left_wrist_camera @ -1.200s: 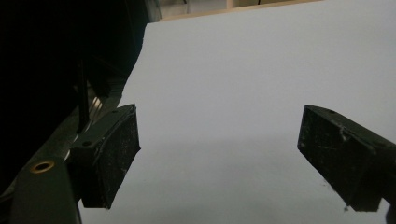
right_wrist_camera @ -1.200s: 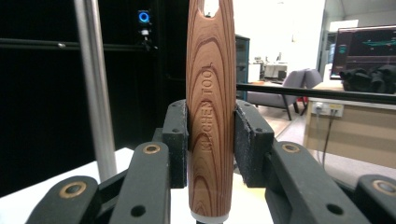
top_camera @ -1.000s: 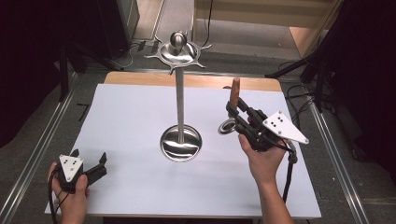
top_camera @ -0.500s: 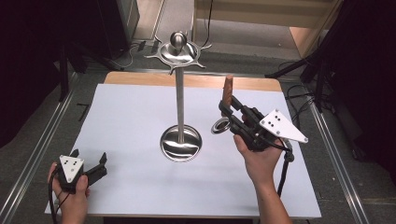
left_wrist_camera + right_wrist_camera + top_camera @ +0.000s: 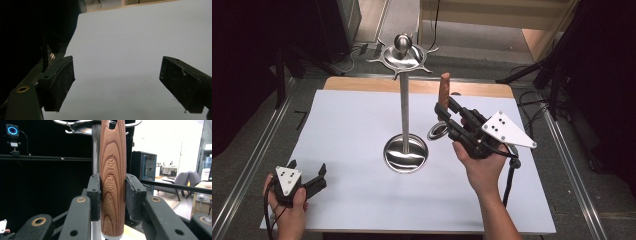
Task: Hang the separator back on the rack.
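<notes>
Wood-grained kitchen-tool handle [image 5: 113, 177]: clenched upright in right gripper [image 5: 451, 114], frame centre-right, beside tall steel hook stand [image 5: 404, 95]. Left gripper [image 5: 307, 172]: released, lower left. Risk: handle knocking stand, slipping.

"KITCHEN TOOL" engraved lengthwise on wooden handle [image 5: 113, 177], reading bottom to top in right gripper view, letters running up centre of grain betw. the two black jaws clamping it. Same handle [image 5: 443, 90] seen in high view, right of centre, but txt too small to read there. No other legible txt, nos., brands or signs: nothing readable on stand, white mat or gripper plates. Blue ring light far left in right gripper view, no readable label.
</notes>
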Demonstrator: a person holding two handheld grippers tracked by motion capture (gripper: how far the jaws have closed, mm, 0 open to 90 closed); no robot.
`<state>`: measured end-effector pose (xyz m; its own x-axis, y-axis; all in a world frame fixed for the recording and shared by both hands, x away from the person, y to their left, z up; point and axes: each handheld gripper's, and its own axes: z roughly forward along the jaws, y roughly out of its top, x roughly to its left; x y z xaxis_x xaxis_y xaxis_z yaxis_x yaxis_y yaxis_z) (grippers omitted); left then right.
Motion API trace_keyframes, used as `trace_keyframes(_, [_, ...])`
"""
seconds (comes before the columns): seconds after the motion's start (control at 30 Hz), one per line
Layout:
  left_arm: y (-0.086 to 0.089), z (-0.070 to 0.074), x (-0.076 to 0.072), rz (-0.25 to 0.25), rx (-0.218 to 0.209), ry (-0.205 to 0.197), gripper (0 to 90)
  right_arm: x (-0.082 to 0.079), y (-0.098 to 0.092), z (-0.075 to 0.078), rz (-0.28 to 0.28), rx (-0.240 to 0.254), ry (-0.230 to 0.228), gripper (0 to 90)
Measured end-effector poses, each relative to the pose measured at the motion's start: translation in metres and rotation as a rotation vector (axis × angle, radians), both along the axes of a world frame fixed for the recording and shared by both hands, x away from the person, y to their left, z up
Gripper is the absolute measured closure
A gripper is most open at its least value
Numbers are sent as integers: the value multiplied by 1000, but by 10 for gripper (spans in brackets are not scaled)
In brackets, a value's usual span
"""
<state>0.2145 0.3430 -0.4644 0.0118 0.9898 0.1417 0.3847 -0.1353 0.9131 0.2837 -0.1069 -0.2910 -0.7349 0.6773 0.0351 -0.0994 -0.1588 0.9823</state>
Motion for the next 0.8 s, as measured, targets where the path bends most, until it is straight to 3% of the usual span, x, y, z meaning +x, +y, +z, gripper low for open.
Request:
trace_keyframes(0.43, [0,0,0,8,-1,-3,135,0,9,13,34,22,-9,696])
trace_keyframes(0.8, [0,0,0,8,1,-3,133,2,15,13,45,20,4,696])
